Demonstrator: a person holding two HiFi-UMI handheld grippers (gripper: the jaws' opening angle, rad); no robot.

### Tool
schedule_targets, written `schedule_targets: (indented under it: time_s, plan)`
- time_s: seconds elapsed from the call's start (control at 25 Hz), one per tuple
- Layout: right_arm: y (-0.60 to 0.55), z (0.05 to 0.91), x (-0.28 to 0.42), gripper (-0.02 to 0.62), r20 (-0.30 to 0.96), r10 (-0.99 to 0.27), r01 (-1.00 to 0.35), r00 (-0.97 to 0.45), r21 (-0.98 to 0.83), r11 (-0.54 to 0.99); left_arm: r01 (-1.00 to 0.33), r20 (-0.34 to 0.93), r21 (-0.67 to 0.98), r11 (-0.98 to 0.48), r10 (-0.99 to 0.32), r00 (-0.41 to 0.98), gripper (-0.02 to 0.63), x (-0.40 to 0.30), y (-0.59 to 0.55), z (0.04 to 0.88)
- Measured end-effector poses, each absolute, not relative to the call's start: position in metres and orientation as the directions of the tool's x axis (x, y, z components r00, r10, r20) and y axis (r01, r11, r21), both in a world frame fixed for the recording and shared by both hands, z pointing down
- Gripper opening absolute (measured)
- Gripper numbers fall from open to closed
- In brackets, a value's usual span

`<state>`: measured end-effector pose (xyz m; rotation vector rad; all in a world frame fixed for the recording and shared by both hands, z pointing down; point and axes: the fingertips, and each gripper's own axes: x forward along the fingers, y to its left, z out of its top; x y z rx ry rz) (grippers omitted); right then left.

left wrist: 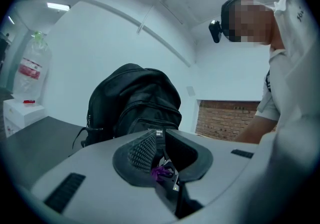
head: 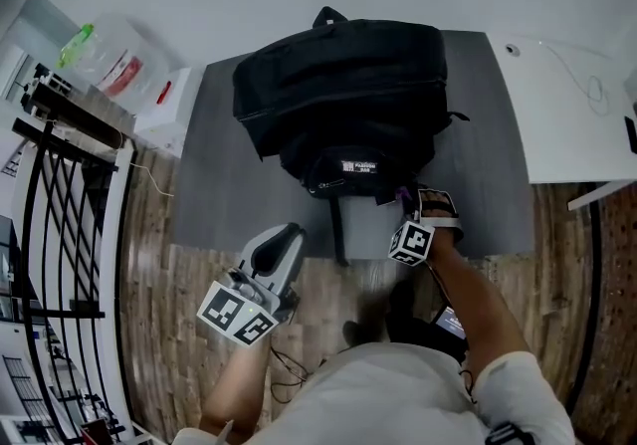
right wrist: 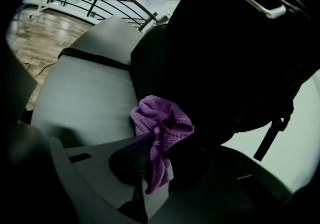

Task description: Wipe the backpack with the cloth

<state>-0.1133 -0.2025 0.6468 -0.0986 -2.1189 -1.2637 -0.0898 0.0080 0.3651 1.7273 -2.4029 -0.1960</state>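
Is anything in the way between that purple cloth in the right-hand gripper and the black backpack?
Nothing visible stands in the way. The right gripper is shut on the cloth, whose bunched end sits right by the lower front of the backpack, with no object between them. Whether they touch cannot be told.

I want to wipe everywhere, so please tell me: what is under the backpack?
The backpack lies on a dark grey surface. A black strap trails from its near edge. Anything else below is covered by the backpack itself.
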Motion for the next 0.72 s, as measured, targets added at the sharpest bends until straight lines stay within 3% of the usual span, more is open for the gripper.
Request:
schedule_targets:
  time_s: [0.44,0.72]
  plan:
    - [-0.272,0.628,-0.078,0.077,0.555,-0.323,0.261,-0.766,0.729,0.633,-0.905,0.064,0.253,0.343,-0.939,-0.338,0.052,-0.060,-0.014,0.380]
    - [-0.320,0.580,-0.039,0.077,0.491,-0.362,0.045,-0.792,0.639,0.768,-0.902,0.040,0.247,0.353,-0.934,-0.355,0.052,-0.036,-0.015,0.373]
